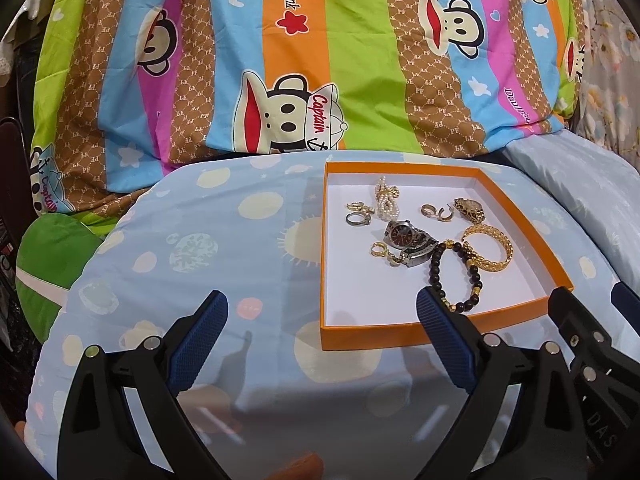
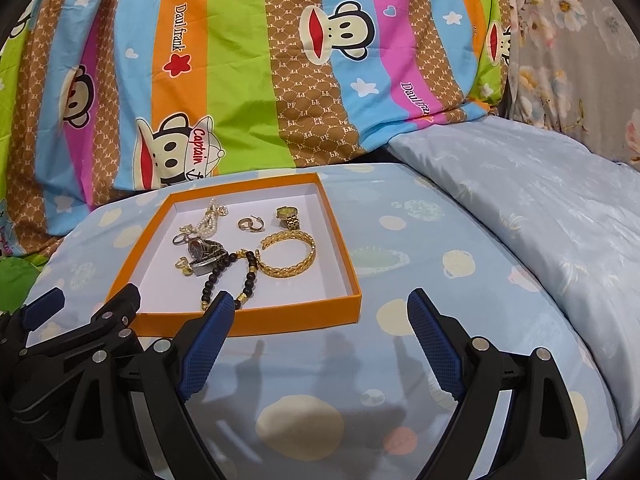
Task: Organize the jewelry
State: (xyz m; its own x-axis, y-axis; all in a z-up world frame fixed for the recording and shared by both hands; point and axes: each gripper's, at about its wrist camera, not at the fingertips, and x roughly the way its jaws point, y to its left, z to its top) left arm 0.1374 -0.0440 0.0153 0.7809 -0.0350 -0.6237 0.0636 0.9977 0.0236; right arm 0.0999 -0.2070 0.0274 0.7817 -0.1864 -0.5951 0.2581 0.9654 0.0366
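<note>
An orange box lid (image 1: 400, 336) (image 2: 256, 322) with a white floor lies on a light blue patterned cushion. In it lie a silver watch (image 1: 408, 240) (image 2: 204, 249), a gold watch (image 1: 470, 207) (image 2: 289, 217), a gold chain bracelet (image 1: 496, 252) (image 2: 292, 258), a black bead bracelet (image 1: 436, 268) (image 2: 224, 268), a pearl piece (image 1: 384, 200) (image 2: 208, 220), and several rings and small hoop earrings (image 1: 358, 214) (image 2: 250, 224). My left gripper (image 1: 322, 308) is open and empty, in front of the box's near left corner. My right gripper (image 2: 320, 306) is open and empty, at the box's near right corner.
A striped cartoon-monkey blanket (image 1: 280, 80) (image 2: 240, 80) rises behind the cushion. A pale blue pillow (image 2: 540, 208) lies to the right, with floral fabric (image 2: 580, 40) beyond it. Each gripper shows at the edge of the other's view.
</note>
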